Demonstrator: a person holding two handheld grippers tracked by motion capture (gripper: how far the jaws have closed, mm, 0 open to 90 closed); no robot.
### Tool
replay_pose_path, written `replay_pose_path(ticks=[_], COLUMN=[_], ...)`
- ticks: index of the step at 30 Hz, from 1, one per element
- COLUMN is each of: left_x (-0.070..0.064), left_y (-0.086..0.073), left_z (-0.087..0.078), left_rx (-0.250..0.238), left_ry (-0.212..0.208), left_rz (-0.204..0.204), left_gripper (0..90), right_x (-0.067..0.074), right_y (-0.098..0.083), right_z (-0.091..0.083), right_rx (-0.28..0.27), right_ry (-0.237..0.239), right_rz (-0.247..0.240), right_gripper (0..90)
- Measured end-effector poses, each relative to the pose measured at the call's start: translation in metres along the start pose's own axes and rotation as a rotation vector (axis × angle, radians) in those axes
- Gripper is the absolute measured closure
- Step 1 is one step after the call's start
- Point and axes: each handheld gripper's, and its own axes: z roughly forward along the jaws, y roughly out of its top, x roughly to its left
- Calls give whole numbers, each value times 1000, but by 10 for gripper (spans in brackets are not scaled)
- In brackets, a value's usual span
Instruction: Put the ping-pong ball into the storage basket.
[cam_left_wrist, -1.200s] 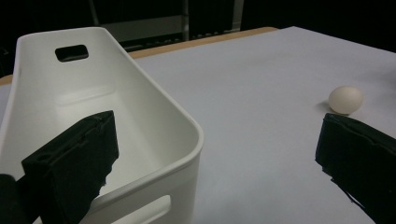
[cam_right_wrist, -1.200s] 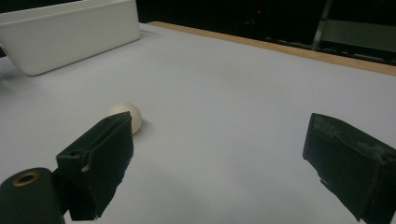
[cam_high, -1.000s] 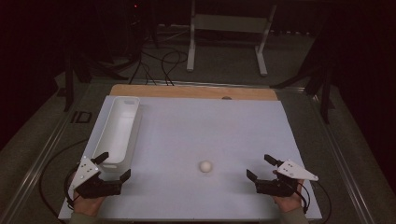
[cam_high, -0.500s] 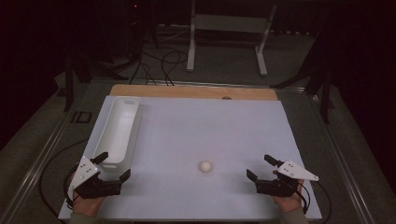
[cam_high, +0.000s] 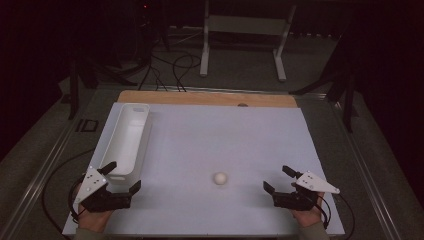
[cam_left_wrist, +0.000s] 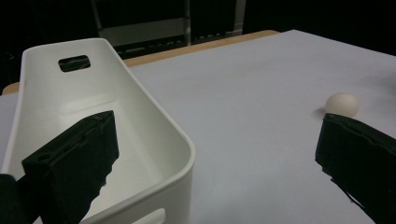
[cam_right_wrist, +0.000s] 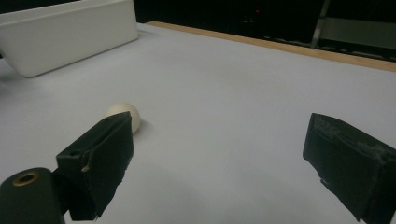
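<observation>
Item 1. Ball (cam_high: 220, 178): small, round, off-white, lying free on the white desk (cam_high: 225, 135) in its near half, a little right of centre. Nothing touches it. It sits between the two tools, nearer the right one. In the left tool's view it appears far to the right, just above the right-hand jaw (cam_left_wrist: 342, 103); in the right tool's view it lies just behind the left-hand jaw (cam_right_wrist: 124, 115).

Item 2. Bin (cam_high: 127, 140): long, white, plastic, standing upright along the left edge of the desk, its length running away from the person. A slot handle is cut in the far end wall (seen in the left tool's view (cam_left_wrist: 154, 140)). Inside it looks bare as far as can be seen.

Item 3. Left tool (cam_high: 121, 178): held in a hand (cam_high: 92, 219) at the near left corner, jaws spread wide and gripping nothing. It is placed at the near end of the bin, with one jaw over the bin's interior and the other out over the bare desk.

Item 4. Right tool (cam_high: 278, 179): held in a hand (cam_high: 307, 216) at the near right, low over the desk, jaws wide apart and empty, pointing towards the ball but well apart from it.

Item 5. Wooden strip (cam_high: 210, 98): bare board along the far edge of the desk.
</observation>
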Motion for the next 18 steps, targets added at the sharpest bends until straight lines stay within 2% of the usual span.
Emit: replay_pose_path(ticks=[7,18], left_x=[-3,-5], left_y=[11,29], left_z=[-3,0], left_rx=[4,17], left_ry=[3,-41], left_rz=[7,8], left_gripper=[0,0], right_x=[0,1], right_y=[2,2], right_z=[-2,2], right_rx=[-14,-9], right_ry=[-7,1], right_rz=[3,-10], right_gripper=[83,83])
